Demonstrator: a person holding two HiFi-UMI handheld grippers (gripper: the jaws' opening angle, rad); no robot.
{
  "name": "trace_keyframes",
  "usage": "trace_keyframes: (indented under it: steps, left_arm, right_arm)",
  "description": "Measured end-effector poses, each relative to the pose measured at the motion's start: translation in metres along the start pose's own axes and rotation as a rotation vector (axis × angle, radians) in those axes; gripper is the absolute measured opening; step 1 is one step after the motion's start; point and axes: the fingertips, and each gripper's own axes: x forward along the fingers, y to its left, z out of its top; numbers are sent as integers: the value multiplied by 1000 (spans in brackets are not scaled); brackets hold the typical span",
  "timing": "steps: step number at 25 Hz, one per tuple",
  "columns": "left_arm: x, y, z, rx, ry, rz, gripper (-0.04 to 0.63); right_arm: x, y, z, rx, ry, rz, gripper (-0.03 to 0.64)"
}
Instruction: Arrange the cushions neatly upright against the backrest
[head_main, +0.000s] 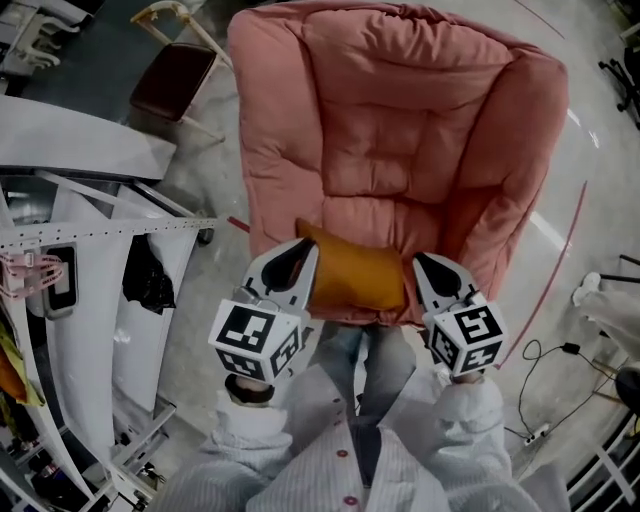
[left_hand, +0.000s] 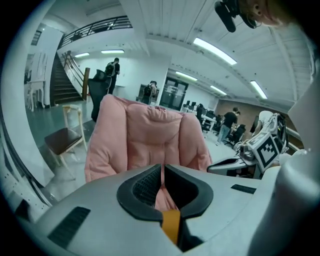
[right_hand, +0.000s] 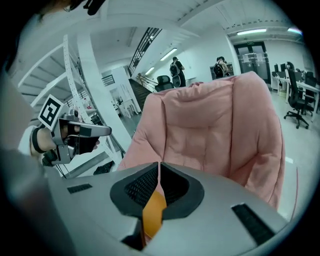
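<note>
An orange cushion (head_main: 357, 272) hangs over the front edge of the pink padded armchair (head_main: 400, 130). My left gripper (head_main: 300, 250) is shut on the cushion's left edge, and my right gripper (head_main: 425, 265) is shut on its right edge. In the left gripper view a strip of orange cushion (left_hand: 171, 223) is pinched in the closed jaws, with the pink armchair (left_hand: 150, 135) straight ahead. In the right gripper view the orange cushion (right_hand: 152, 210) fills the gap between the closed jaws, with the armchair (right_hand: 220, 125) beyond and my left gripper (right_hand: 75, 135) at the left.
A small chair with a dark seat (head_main: 172, 75) stands at the back left. White metal racking (head_main: 90, 250) runs along the left side. A power strip and cables (head_main: 545, 400) lie on the floor to the right. People stand far off in the hall (left_hand: 230, 122).
</note>
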Motion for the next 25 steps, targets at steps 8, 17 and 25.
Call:
trace_keyframes:
  steps: [8,17,25]
  left_arm:
    - [29,31,-56,-40,102,31,74]
    - [66,56,-96,-108,159,28,149]
    - [98,75,-124,-129,231,68,214]
  right_arm:
    - [53,-31,-63,85,91,-19,15]
    - [94,-67,-129,223,171,-52,17]
    - [131,-95,-188,388,251,-77,86]
